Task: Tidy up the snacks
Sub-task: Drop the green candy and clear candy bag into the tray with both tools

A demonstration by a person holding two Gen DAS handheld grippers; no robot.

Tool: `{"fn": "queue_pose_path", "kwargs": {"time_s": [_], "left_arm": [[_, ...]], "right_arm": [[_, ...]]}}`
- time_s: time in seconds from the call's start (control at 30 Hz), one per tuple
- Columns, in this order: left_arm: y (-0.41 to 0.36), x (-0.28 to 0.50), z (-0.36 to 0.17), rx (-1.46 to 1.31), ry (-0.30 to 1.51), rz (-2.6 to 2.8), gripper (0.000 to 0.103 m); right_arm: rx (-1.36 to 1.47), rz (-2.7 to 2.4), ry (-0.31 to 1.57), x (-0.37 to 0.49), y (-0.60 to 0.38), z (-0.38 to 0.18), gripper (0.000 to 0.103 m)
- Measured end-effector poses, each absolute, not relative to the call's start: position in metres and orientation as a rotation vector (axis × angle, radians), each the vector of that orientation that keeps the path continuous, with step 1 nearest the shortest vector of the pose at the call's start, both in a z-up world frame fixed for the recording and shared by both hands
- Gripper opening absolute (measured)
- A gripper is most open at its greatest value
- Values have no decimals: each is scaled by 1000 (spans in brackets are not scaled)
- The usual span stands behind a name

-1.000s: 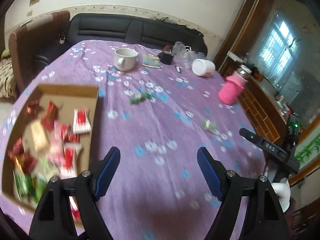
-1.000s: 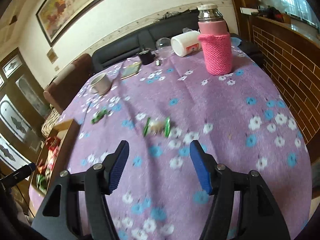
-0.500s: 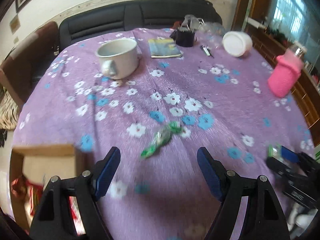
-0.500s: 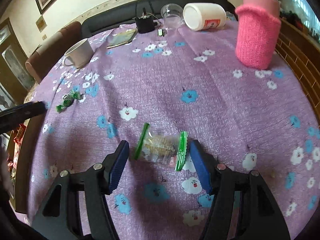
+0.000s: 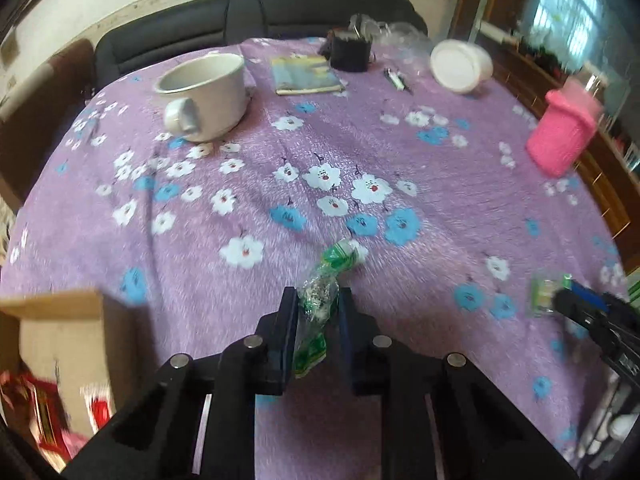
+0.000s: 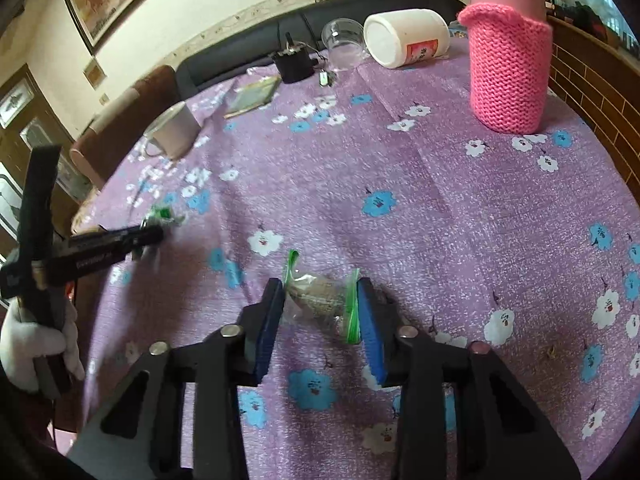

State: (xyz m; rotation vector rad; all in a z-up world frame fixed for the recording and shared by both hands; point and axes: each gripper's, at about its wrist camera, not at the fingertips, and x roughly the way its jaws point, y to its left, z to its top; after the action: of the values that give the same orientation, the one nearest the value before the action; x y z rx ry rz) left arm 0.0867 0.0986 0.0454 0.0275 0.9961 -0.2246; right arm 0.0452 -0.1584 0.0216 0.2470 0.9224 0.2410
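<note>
Left gripper is pinching a green-and-clear snack wrapper on the purple floral tablecloth, its jaws having just been closing onto it. Right gripper is clamping a clear, green-edged snack packet between its blue pads, jaws likewise just closing. Cardboard box of snacks is sitting at the left table edge.

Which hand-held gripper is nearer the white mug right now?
Left. The left hand-held gripper sits nearer the white mug; the right hand-held gripper is farther along the table.
</note>
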Motion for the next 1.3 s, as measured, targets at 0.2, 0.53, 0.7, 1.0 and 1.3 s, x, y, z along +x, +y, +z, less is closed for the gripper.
{"fn": "queue_pose_path", "kwargs": {"time_s": [0.2,0.53,0.7,1.0,1.3], "left_arm": [[127,24,82,-113,902,-276,18],[181,-80,114,-328,760,-332,18],[220,-110,106,-452,711,-279,18],[282,-126,74,-586,722,-182,18],[314,-78,75,-532,754,-78,19]], "right_arm": [[303,299,896,41,-160,24,12],[238,263,881,46,-152,24,64],[82,206,922,45,-129,14,37],[169,232,869,-2,-131,44,31],[194,593,895,-15,2,98,32]]}}
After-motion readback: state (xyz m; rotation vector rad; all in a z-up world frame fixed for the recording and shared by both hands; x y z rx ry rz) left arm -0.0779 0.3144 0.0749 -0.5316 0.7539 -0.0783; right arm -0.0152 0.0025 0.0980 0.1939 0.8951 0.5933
